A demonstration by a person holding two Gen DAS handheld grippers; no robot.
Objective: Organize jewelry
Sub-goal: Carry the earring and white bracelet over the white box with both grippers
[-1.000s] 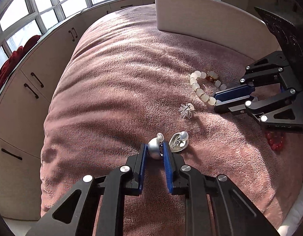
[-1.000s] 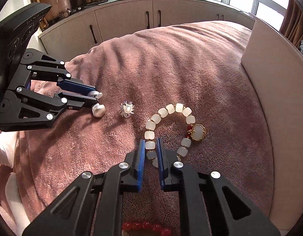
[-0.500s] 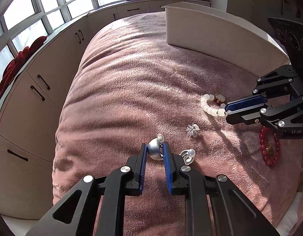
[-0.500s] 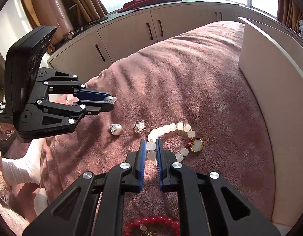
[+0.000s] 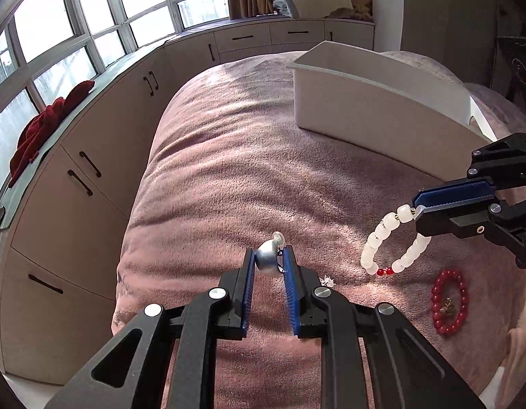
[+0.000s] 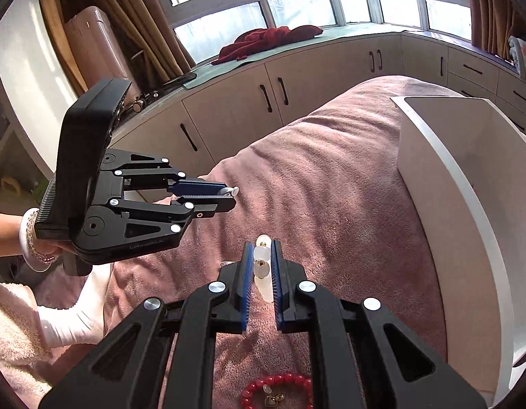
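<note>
My left gripper (image 5: 269,255) is shut on a silver earring (image 5: 269,259) with a small pearl, held above the pink blanket (image 5: 235,177). In the right wrist view the same gripper (image 6: 233,196) shows at the left with the earring's tip (image 6: 234,190) poking out. My right gripper (image 6: 263,248) is shut on a white bead bracelet (image 6: 263,266). From the left wrist view that bracelet (image 5: 382,235) hangs in a loop from the right gripper (image 5: 418,206), clear of the blanket. A white box (image 5: 382,109) stands open at the far side of the bed.
A red bead bracelet (image 5: 449,301) with a gold charm lies on the blanket near the right edge. A small silver spiky piece (image 5: 327,280) peeks out by my left gripper's finger. Beige cupboards (image 6: 297,102) and windows ring the bed. A person's hand (image 6: 41,238) in a white sleeve holds the left gripper.
Both grippers have risen from the blanket. The white bead bracelet has left the blanket and now hangs from the right gripper. The silver earring went up with the left gripper.
</note>
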